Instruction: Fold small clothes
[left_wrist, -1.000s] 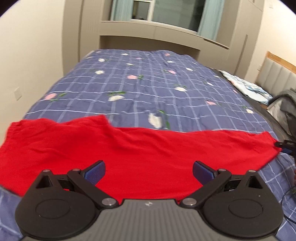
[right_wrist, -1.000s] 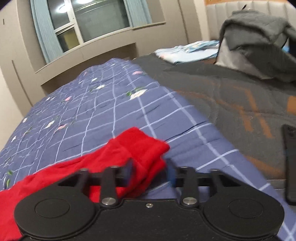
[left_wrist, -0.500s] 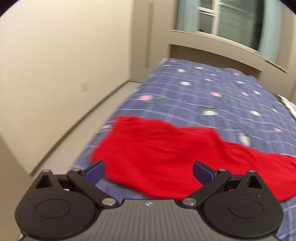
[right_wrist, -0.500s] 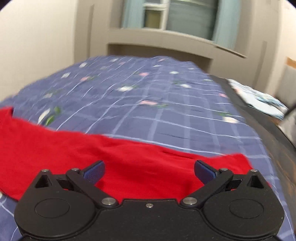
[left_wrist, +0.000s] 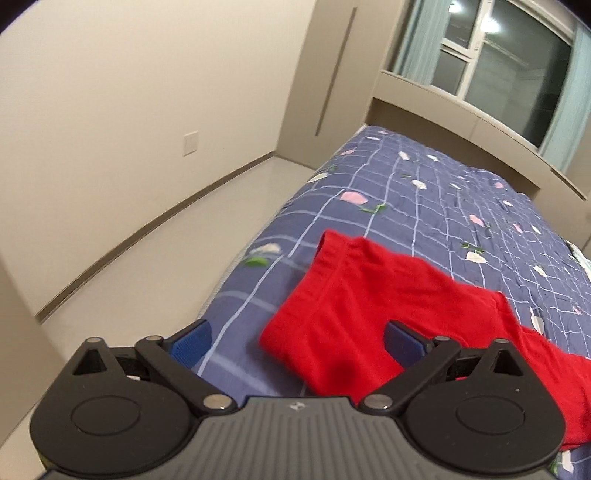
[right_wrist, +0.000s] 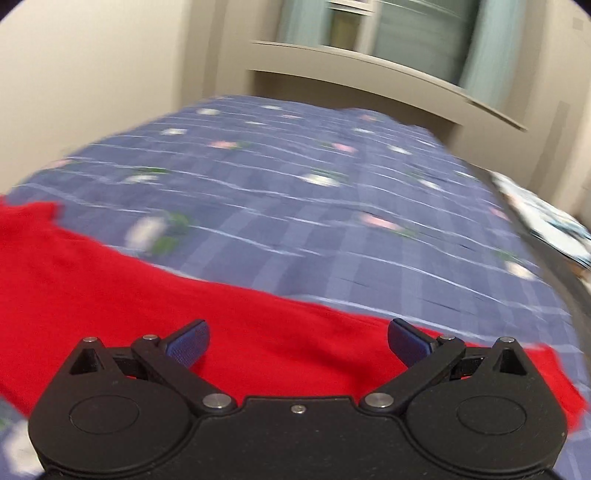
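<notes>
A bed (left_wrist: 436, 206) covered in a blue checked floral quilt filled the room. A red garment (left_wrist: 388, 306) lay spread flat across its near edge. The left tool (left_wrist: 295, 341) and right tool (right_wrist: 297, 339) hovered above it, each spread wide, gripping nothing.

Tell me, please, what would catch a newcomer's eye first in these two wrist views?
The bright red garment stands out, spread across the near end of the blue checked floral bedspread. Next come the left gripper and right gripper, both open above the cloth and holding nothing. A dark window sits beyond the bed.
</notes>
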